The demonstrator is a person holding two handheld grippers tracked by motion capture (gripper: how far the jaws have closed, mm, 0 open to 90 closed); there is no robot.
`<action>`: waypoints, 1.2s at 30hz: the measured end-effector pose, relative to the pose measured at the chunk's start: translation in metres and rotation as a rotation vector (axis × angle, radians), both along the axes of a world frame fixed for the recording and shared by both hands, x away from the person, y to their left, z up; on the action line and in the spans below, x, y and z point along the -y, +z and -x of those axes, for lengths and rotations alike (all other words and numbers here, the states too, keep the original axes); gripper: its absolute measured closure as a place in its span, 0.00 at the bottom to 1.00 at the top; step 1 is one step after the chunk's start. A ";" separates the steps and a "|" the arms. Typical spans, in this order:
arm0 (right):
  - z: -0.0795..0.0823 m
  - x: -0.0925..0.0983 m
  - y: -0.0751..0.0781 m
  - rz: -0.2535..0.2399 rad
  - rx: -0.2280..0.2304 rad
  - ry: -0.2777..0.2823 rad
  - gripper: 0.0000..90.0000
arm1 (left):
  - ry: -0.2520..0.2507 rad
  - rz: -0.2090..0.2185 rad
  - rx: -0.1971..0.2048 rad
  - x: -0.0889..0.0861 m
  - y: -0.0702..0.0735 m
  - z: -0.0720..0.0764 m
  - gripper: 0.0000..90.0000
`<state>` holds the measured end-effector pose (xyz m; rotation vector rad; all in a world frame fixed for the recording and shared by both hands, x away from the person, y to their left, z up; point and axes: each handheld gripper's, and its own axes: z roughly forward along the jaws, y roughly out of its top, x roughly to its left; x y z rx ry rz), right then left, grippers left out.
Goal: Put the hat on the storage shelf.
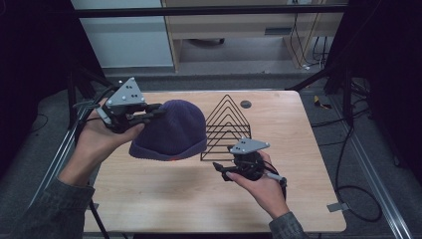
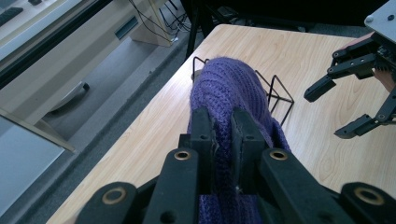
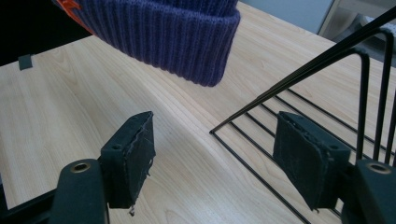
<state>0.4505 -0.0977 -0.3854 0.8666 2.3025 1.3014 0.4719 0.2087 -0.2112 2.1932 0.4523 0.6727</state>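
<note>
From the high view, the left gripper (image 1: 149, 113) pinches a purple knit beanie (image 1: 171, 130) by its crown, holding it clear of the desk (image 1: 164, 199) beside a black wire rack (image 1: 226, 128), while the right gripper (image 1: 231, 172) hangs spread and empty below.

In the left gripper view, the jaws clamp a thin fold of wool; such a small bite could slip and drop the beanie (image 2: 226, 93).

In the right gripper view, the ribbed cuff (image 3: 187, 37) dangles near the rack (image 3: 327, 93); a swing could snag the knit on the wires.
</note>
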 end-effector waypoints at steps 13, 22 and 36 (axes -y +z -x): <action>0.000 0.001 0.011 -0.009 0.012 0.032 0.30 | -0.037 0.013 0.031 0.010 0.012 0.009 0.90; -0.002 -0.002 0.019 -0.014 0.023 0.054 0.31 | -0.080 0.014 0.046 0.021 0.018 0.018 0.90; -0.012 0.004 0.033 -0.044 0.034 0.095 0.48 | -0.122 0.064 0.028 0.033 0.020 0.012 0.90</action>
